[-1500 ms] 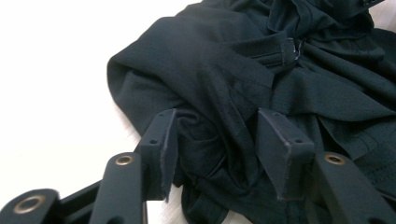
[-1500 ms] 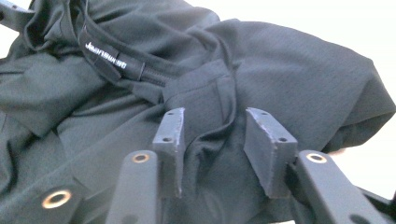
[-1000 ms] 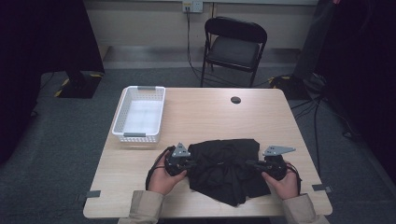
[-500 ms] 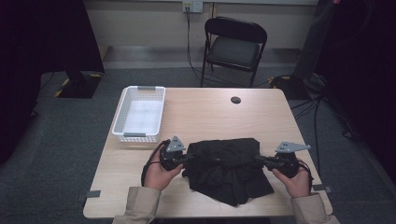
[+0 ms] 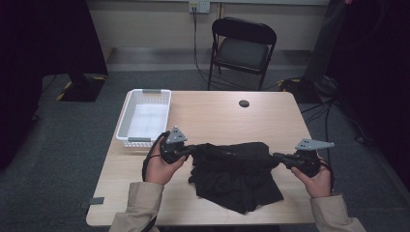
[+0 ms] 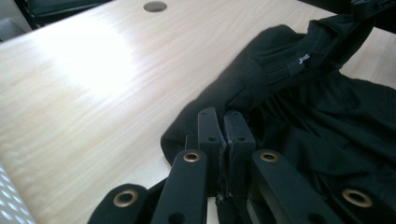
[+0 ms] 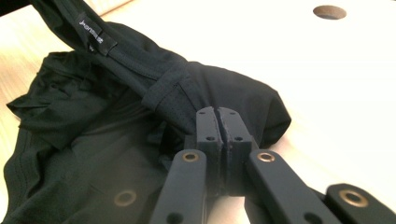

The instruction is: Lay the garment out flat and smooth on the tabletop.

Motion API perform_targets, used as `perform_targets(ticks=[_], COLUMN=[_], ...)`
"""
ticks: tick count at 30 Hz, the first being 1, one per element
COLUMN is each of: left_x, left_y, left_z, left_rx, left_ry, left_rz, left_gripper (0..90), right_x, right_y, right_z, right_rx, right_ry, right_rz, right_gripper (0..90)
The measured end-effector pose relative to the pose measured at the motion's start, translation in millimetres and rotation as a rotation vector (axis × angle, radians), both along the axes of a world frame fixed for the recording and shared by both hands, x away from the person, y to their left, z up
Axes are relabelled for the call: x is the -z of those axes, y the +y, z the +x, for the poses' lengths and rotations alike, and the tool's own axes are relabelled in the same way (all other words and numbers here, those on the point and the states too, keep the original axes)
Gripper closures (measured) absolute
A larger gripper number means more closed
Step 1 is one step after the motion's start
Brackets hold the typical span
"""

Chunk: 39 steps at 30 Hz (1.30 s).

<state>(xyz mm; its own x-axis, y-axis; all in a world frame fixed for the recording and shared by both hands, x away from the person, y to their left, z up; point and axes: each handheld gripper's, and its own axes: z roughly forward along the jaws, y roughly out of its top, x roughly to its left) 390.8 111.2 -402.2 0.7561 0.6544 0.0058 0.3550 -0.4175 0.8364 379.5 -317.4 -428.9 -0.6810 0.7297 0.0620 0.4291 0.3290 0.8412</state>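
Overhead light glares white on the table [image 6: 93,51], the room around stays dim, and the nearest claw parts blur.

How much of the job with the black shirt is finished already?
Done: the left gripper and right gripper are each shut on an end of the black shirt's collar edge, stretched between them. In hand: holding that top edge taut above the table while the rest lies crumpled. Left: no neat fold shows yet, and the white basket holds nothing, if the shirt belongs there.

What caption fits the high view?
Left gripper and right gripper stretch a crumpled black fabric garment over the wooden table.
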Motion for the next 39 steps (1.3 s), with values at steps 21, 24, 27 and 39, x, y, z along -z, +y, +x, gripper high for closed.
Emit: perform_targets(ticks=[21, 24, 27, 39], left_x=[-51.0, -58.2, -62.4, -86.3], left_y=[-15.9, -17.6, -18.4, -19.3], left_z=[29.5, 33.5, 35.5, 37.2], left_rx=[-0.015, -0.023, -0.027, -0.034], left_ry=[-0.027, -0.031, -0.034, -0.051], left_rz=[-0.023, -0.014, -0.013, -0.009], left_gripper=[88.3, 88.3, 88.3, 88.3], right_x=[-48.7, -55.9, -61.8, -78.9], right_y=[2.9, 1.5, -2.2, -14.4], right_z=[25.3, 27.8, 30.2, 33.2], right_rx=[0.026, 0.034, 0.046, 0.054], right_ry=[-0.087, -0.098, -0.103, -0.111], right_rz=[-0.048, -0.053, -0.055, -0.030], right_gripper=[88.0, 88.0, 88.0, 88.0])
